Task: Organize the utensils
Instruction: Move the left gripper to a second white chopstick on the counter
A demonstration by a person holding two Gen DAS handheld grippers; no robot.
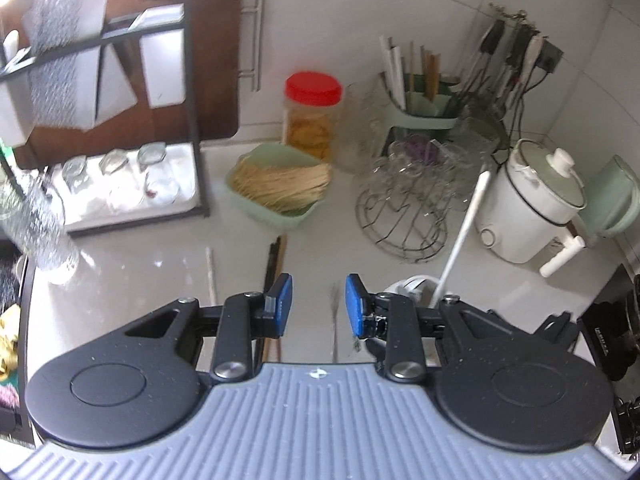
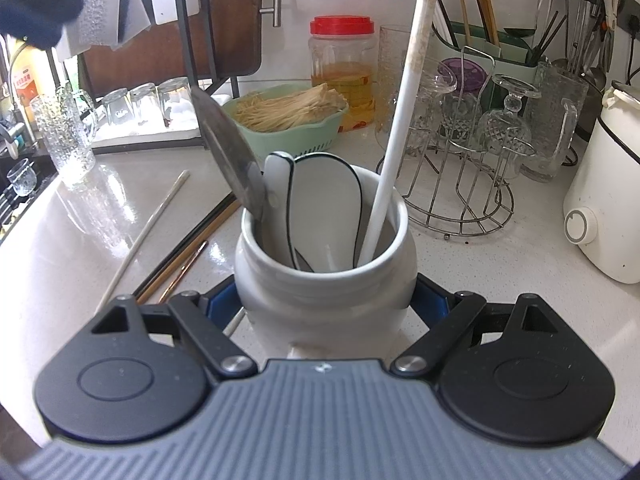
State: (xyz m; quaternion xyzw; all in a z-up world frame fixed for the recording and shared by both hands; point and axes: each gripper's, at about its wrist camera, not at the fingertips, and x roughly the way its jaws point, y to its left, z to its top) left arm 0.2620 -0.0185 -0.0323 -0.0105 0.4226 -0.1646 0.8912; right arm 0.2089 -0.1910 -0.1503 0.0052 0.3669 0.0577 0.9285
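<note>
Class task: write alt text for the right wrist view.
The right claw grips a white ceramic utensil jar holding white spoons, a metal spatula and a long white chopstick. Loose chopsticks lie on the white countertop to its left.

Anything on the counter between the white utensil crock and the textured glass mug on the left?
Yes, in the right wrist view: loose chopsticks and a white stick lie between the crock and the glass mug.
</note>
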